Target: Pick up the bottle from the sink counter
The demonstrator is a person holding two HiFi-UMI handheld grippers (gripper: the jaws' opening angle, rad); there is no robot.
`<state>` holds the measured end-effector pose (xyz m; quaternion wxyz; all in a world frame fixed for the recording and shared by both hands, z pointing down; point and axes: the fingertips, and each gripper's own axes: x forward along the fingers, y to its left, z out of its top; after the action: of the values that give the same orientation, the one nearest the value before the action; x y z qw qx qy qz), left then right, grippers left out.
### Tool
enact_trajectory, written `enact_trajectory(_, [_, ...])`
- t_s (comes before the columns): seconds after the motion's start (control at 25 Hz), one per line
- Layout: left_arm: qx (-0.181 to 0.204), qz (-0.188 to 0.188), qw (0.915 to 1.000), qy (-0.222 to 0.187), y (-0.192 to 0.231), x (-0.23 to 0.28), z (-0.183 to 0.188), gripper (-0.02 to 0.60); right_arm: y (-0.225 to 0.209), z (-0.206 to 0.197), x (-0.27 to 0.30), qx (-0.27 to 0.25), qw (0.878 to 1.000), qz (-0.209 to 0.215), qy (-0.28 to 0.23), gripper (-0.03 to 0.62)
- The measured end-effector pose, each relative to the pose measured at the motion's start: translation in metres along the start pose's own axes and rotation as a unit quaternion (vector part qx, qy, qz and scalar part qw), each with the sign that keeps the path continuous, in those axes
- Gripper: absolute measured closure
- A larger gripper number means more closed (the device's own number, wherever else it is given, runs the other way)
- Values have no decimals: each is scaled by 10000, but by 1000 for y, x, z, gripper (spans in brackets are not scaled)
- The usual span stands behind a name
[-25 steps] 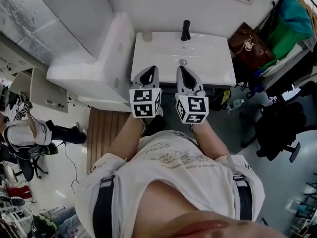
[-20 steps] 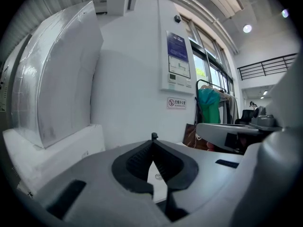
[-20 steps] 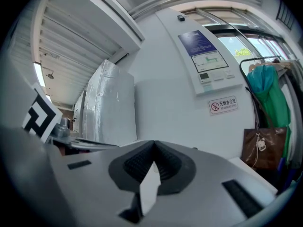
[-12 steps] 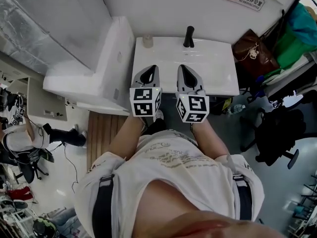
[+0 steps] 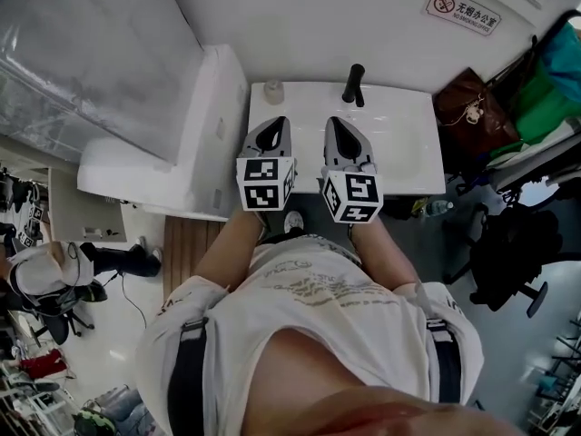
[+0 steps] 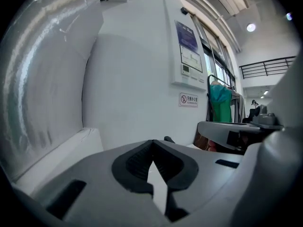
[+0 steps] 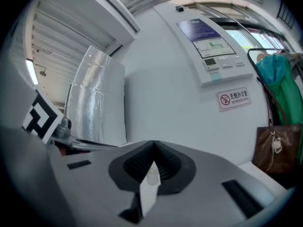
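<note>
A small pale bottle stands at the back left corner of the white sink counter, left of the black faucet. My left gripper and right gripper are held side by side over the counter's front edge, both short of the bottle. Each has its tips together with nothing held. In the left gripper view the shut gripper points at the wall, and the faucet tip shows just past it. In the right gripper view the bottle shows through the slit below the shut gripper.
A white cabinet adjoins the sink on the left. A brown bag and green clothing hang to the right, above a black chair. A wooden mat lies on the floor. A no-smoking sign is on the wall.
The head view has shifted, so the sink, bottle and faucet sit lower in the frame. Both grippers stay side by side and shut.
</note>
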<state>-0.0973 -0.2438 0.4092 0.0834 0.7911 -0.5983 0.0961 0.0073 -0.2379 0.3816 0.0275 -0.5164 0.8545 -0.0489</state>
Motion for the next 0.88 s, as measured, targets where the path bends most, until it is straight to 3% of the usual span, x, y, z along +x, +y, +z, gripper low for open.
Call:
enact_trajectory(0.4, [-34, -191, 9997, 139, 54, 71, 8, 561, -9, -1, 85, -9, 9997, -209, 135, 571])
enact_trajectory(0.88, [-98, -299, 9977, 593, 80, 121, -24, 561, -26, -24, 127, 54, 9982, -416, 428, 571])
